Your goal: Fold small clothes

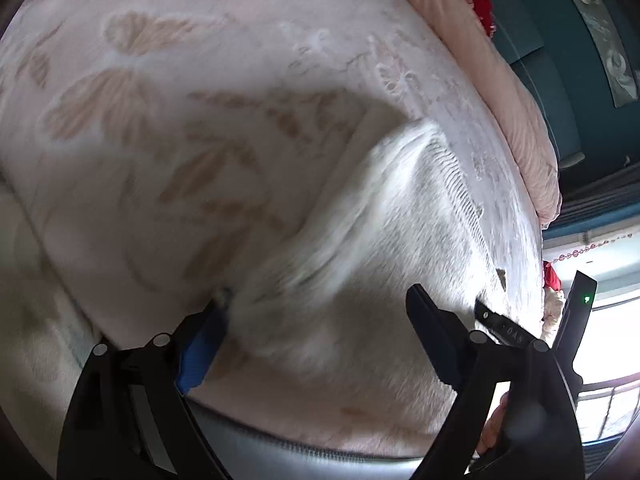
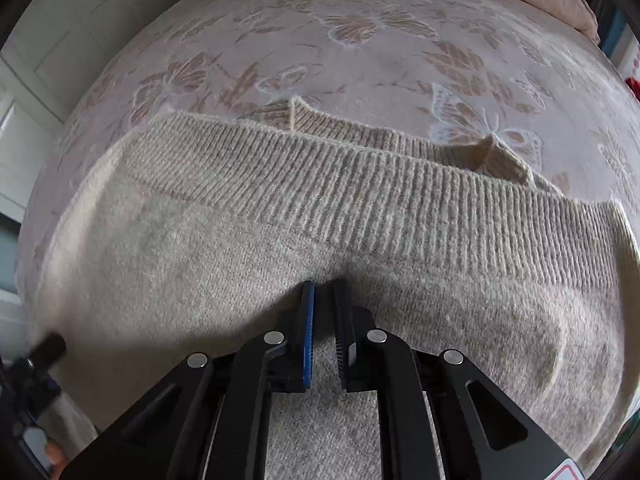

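A cream knitted sweater (image 2: 280,216) lies on the bed, its ribbed hem band across the middle of the right wrist view and a folded part showing behind it. My right gripper (image 2: 324,292) is shut, its fingertips pressed on the sweater's plain knit just below the ribbing. In the left wrist view the sweater (image 1: 384,216) is blurred. My left gripper (image 1: 320,296) is open with wide jaws over the sweater's near edge, and the left blue pad (image 1: 200,356) touches the fabric. The right gripper's tip (image 1: 492,320) shows at the right.
A pink bedspread with butterfly pattern (image 2: 360,52) covers the bed. A folded pink quilt (image 1: 516,92) lies along the bed's far side. A teal wall and a bright window (image 1: 608,340) are to the right. White cabinet doors (image 2: 60,40) stand at the left.
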Tool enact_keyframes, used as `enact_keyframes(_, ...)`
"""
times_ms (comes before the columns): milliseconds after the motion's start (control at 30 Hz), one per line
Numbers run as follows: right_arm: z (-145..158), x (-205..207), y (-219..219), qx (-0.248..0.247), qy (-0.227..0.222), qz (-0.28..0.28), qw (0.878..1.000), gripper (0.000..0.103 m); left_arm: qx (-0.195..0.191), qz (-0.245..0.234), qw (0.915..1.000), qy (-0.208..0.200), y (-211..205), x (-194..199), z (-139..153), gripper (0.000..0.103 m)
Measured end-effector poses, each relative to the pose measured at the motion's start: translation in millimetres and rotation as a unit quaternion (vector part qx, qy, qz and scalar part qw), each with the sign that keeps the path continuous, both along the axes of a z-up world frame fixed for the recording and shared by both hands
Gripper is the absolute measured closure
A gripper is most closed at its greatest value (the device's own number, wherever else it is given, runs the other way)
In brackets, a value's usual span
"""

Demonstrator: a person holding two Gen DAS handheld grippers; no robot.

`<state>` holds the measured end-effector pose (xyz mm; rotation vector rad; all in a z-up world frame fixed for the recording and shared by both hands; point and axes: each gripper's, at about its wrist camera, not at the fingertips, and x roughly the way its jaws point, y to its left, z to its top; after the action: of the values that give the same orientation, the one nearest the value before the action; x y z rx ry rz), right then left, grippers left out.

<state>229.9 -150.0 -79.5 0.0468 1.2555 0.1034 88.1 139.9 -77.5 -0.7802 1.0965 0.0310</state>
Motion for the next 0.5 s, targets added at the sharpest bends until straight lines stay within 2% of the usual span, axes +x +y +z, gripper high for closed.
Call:
enact_keyframes(33, 0, 1, 1, 0.000, -0.001, 0.001, 1.000, 0.092, 0.006, -0.006, 0.9999, -0.008, -3, 3, 2, 0.047)
enact_keyframes(67, -1, 1, -1, 0.003, -0.001, 0.000, 1.000, 0.092, 0.022, -0.015, 0.9996, -0.010, -7, 7, 5, 0.057)
enact_keyframes(100, -2, 1, -2, 0.006, -0.002, -0.001, 1.000, 0.092, 0.020, -0.022, 0.9995, -0.013, -7, 10, 6, 0.075)
enact_keyframes(167, -1, -1, -1, 0.013, -0.004, -0.003, 1.000, 0.092, 0.018, -0.029, 0.9991, -0.026, -10, 10, 17, 0.077)
enact_keyframes(267, 0, -4, -6, 0.029, -0.010, -0.004, 1.000, 0.092, 0.050, -0.070, 0.9921, -0.091, -32, 6, 66, 0.080)
enact_keyframes(367, 10, -10, -24, 0.084, -0.019, -0.014, 0.996, 0.092, 0.068, -0.135, 0.9761, -0.156, -77, 3, 123, 0.080)
enact_keyframes(400, 20, -20, -40, 0.120, -0.026, -0.028, 0.992, 0.092, 0.078, -0.165, 0.9673, -0.176, -101, 1, 141, 0.080)
enact_keyframes(467, 34, -37, -65, 0.149, -0.042, -0.051, 0.987, 0.077, 0.095, -0.215, 0.9510, -0.201, -141, -4, 162, 0.080)
enact_keyframes(500, 45, -56, -90, 0.166, -0.057, -0.070, 0.982, 0.074, 0.099, -0.246, 0.9410, -0.210, -168, -8, 169, 0.080)
